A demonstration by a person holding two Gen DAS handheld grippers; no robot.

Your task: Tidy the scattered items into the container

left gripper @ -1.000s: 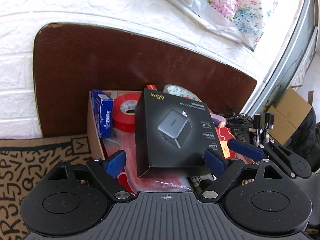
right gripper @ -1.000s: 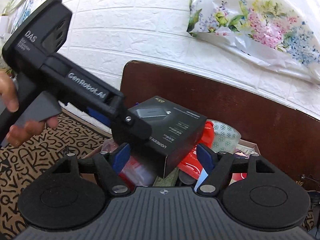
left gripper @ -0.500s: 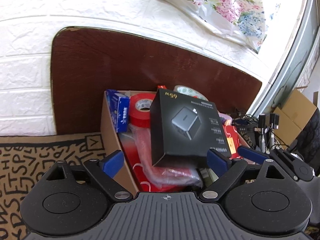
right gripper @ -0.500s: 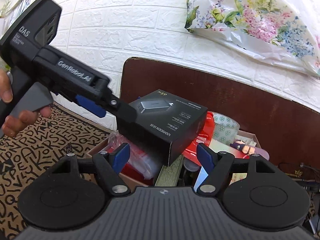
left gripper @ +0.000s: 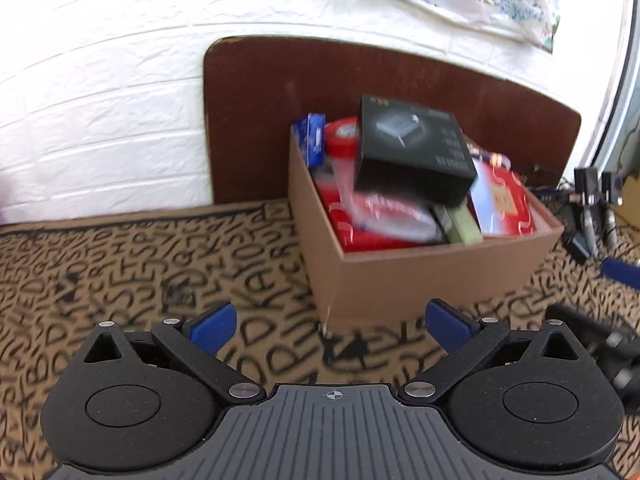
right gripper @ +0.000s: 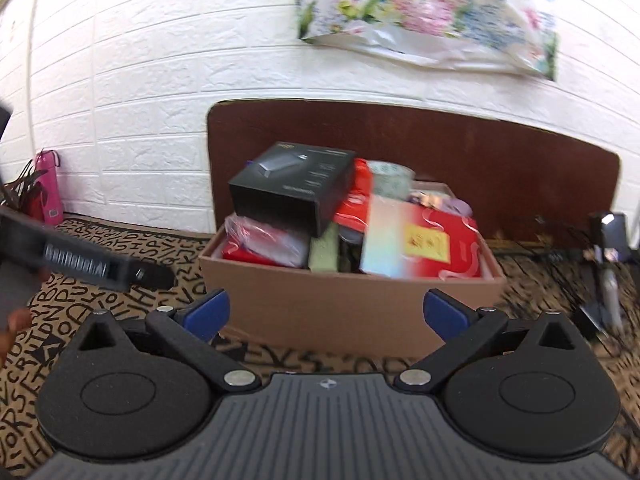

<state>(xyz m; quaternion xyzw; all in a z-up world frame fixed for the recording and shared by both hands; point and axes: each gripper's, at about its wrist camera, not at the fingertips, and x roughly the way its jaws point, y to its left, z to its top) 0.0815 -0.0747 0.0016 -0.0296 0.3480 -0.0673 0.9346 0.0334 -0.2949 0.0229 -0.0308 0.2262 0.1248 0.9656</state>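
- Near: left gripper (left gripper: 328, 326) spread wide, nothing between the fingers; right gripper (right gripper: 326, 314) likewise wide and empty — both low over the lettered rug (left gripper: 120, 264).
- Just beyond: cardboard box (left gripper: 432, 276) ahead of both tools, apart from the fingertips, crammed full.
- On top: black charger box (left gripper: 416, 152) perched tilted on the heap, overhanging a plastic-wrapped red packet (right gripper: 264, 244) — could slide off if nudged.
- Farthest: brown board (right gripper: 500, 152) against the brick wall.
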